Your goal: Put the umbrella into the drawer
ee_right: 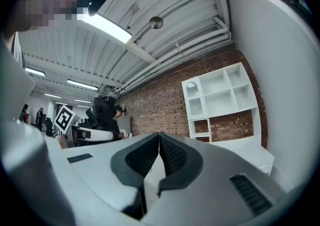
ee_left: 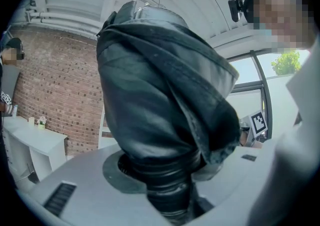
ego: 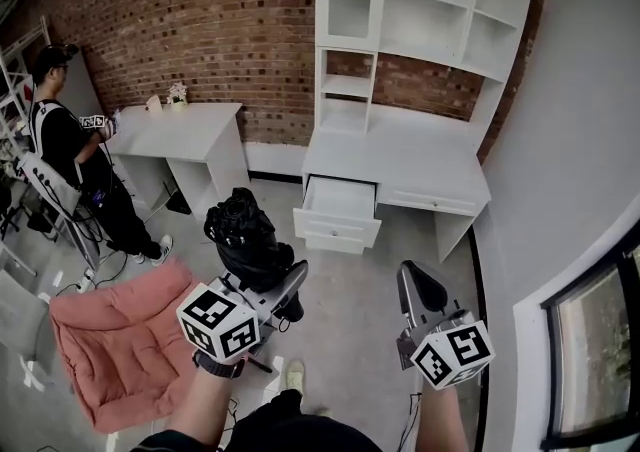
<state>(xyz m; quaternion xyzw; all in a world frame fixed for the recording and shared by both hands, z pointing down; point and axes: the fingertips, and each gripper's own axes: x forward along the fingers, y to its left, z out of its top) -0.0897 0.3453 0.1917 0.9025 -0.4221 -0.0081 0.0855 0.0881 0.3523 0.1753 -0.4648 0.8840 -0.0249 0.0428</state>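
1. Ahead of me across the floor, the white wooden counter with a shelf unit on top (ego: 400, 155) has its white drawer (ego: 338, 210) pulled out. It looks ready to take the load, and I can't see anything inside it.
2. The left gripper (ego: 282, 285) has its fingers clamped wide on the black folded fabric umbrella (ego: 245, 235), which is off the floor and well short of the drawer.
3. From the left gripper view, the left gripper (ee_left: 165, 180) bites on the ribbed black lower section and the umbrella (ee_left: 160, 85) bunches up beyond it. I'd say it's gripped on the firm part so the loose cloth doesn't slip.
4. The right gripper (ego: 422, 290) has its fingers closed together with nothing between them, as the right gripper view confirms (ee_right: 159, 142). It's held alongside, probably kept free for the drawer front.
5. My read is that this is the carry phase: the umbrella is picked up but not yet placed.
6. Off to the side are a pink padded floor cushion (ego: 120, 340), a second small white counter (ego: 180, 130) and a person in dark clothes (ego: 70, 140) beside it. None of these lie on the path to the drawer.
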